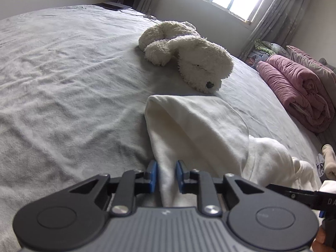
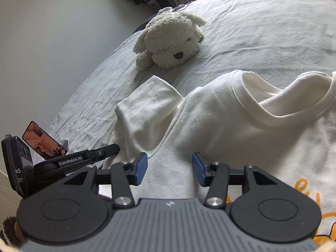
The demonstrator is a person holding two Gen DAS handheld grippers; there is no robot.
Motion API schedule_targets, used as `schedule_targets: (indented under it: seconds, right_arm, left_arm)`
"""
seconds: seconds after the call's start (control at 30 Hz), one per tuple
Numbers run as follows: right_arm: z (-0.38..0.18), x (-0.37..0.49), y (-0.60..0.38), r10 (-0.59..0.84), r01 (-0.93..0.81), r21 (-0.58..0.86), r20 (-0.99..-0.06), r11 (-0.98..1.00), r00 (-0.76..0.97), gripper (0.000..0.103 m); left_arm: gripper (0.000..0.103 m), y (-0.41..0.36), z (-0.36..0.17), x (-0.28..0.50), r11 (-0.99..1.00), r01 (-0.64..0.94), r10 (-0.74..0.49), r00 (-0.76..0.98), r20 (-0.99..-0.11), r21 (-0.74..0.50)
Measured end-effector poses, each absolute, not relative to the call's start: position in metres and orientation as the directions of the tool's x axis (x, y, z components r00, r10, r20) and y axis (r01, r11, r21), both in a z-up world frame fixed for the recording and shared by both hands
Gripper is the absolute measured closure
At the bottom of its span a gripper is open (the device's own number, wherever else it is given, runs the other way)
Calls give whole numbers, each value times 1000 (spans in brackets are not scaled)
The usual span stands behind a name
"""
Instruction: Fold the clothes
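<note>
We find the cream-white cotton T-shirt with an orange print (image 2: 241,126) lying face up on the grey wrinkled bed sheet (image 1: 63,73), neckband toward the far side. Its short sleeve (image 2: 145,105) lies spread out to the side, not yet folded in.

The left gripper (image 1: 167,176) is clenched on a bunched ridge of the shirt's white fabric at the sleeve side; the cloth runs between the blue pads (image 1: 151,175) and is pressed by them. The right gripper (image 2: 169,169) is released, jaws standing apart above the shirt's chest near the shoulder seam, with nothing between them.

We judge the step in hand to be folding the sleeve side inward. To do it well, we recommend that the left grip take both layers, not the top one alone, and that the right gripper take the same side edge lower down before any lift, so the fold line runs straight.

The white fluffy plush dog (image 2: 170,40) lies near the sleeve; the fold should travel away from it.
</note>
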State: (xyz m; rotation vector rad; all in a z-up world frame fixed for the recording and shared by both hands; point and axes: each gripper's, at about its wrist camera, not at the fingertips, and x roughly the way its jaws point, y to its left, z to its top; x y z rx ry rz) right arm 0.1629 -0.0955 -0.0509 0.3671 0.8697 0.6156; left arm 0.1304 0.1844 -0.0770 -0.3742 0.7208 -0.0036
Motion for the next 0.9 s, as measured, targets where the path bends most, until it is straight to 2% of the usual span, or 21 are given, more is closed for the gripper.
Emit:
schedule_targets:
  seconds: [0.1,0.3,0.43,0.57,0.73,0.9]
  right_arm:
    - [-50,162,-94,640,-357,534,-592,766,490,45]
    - [-50,160,-95,638,-354,533,-591,768,494,45]
    - [-49,160,-96,640,-354,537,-588,766,494,45]
    - [-49,160,-96,645,-353,543,-585,762,492,45]
    - [-48,160,-98,651,-355,549,-578,756,492,45]
    - [-44,158,-101,649,-351,552,-565,756,509,45]
  left_arm:
    - [98,185,-77,128,942,-129,-103,767,-634,-309]
    - [99,179,-64,124,965,-144,-13,807,-590,-218]
    - [100,185,-46,116,970,-214,124,849,-514,-120]
    - [100,196,-31,105,958,-267,200,886,-419,-107]
    - [100,190,-23,95,975,-151,86,933,-349,-164]
    - [100,164,-29,92,985,46,-105,922,-372,-164]
